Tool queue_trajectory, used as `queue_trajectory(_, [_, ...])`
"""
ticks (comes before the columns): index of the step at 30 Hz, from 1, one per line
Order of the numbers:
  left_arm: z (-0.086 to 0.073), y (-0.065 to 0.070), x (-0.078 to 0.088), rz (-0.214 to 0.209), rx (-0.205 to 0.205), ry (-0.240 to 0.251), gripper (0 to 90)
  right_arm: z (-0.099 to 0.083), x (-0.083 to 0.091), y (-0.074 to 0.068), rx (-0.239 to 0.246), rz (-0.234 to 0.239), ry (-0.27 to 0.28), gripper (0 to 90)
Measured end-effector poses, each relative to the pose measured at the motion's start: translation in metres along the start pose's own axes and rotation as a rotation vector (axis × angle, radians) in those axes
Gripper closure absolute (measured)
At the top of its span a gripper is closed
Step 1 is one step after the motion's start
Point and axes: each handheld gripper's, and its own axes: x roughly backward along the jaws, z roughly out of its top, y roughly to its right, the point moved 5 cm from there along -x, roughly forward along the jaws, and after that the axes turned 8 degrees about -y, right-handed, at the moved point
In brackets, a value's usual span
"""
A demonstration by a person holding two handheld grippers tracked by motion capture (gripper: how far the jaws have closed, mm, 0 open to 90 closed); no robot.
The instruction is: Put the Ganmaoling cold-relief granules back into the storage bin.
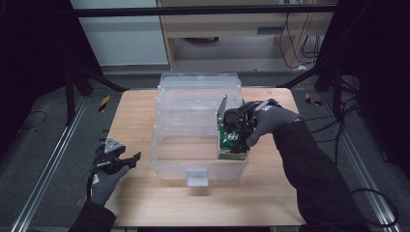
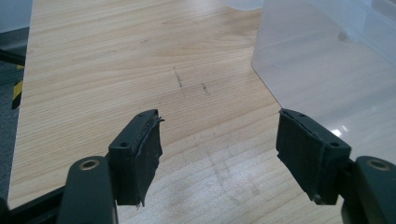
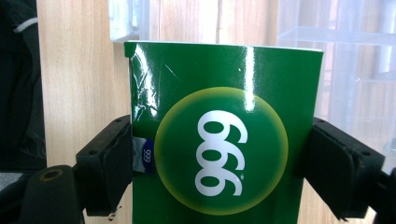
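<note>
The right tongs (image 1: 235,140) are clenched on a green box (image 1: 229,140) printed with "999" in white on a yellow-green disc, one jaw pressed on each narrow side. In the high view the green box hangs at the right end of a clear plastic bin (image 1: 170,162), just inside the bin's near right corner and seemingly above its floor (how far it is off the bottom cannot be told through the plastic). The left tongs (image 1: 126,161) rest released to the left of the bin, near its near left corner, jaws wide apart over bare worktop (image 1: 140,116) and holding nothing.

Risks, as I judge them. The hold is on glossy card, and the box face already shows creases near one upper corner in the right gripper view (image 3: 219,140); a harder squeeze could buckle it further, while a looser one could let the slick sides slide out so the box drops askew. The box sits close to the bin's right wall and front rim, so a careless descent could catch an edge on the plastic and tip it. The bin is light and nothing steadies it, so a knock could shove it along the worktop.

Count: one green box, one clear bin (its lid appears to stand open behind it), two tongs, one worktop.
</note>
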Motion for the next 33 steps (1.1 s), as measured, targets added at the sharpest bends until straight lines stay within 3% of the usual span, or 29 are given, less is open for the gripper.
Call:
queue_trajectory(3, [0.0, 0.0, 0.0, 0.002, 0.001, -0.002, 30.1, 0.002, -0.007, -0.001, 0.017, 0.01, -0.003, 17.2])
queue_trajectory(14, [0.0, 0.0, -0.001, 0.001, -0.004, -0.005, 30.1, 0.0, -0.025, 0.001, 0.005, 0.018, -0.027, 17.1])
queue_trajectory(33, [-0.001, 0.001, -0.002, -0.001, -0.012, -0.01, 29.9, 0.0, -0.033, 0.002, 0.002, 0.01, -0.049, 17.2])
